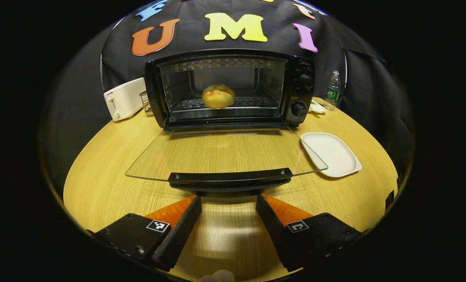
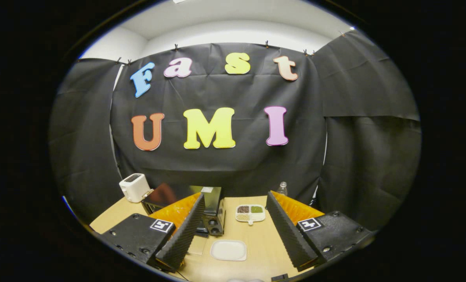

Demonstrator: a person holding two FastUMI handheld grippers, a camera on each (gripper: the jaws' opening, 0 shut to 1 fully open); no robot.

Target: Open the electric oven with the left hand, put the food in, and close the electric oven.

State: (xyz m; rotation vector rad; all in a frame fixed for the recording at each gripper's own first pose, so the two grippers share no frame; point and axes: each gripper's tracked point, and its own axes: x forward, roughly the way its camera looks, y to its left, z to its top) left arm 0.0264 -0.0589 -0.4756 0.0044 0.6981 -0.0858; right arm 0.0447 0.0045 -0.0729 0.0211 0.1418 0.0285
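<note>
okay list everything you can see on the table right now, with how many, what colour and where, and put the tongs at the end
electric oven: one, black, back centre of table, glass door folded down flat
bun: one, golden, on the rack inside the oven
toaster: one, white, left of the oven
plate: one, white, bare, right of the open door
water bottle: one, clear with green label, right of the oven
divided dish: one, white, holding brown and green contents, behind the plate
table: one, light wood
left tongs: open, just short of the door handle
right tongs: open, raised above the table
</note>
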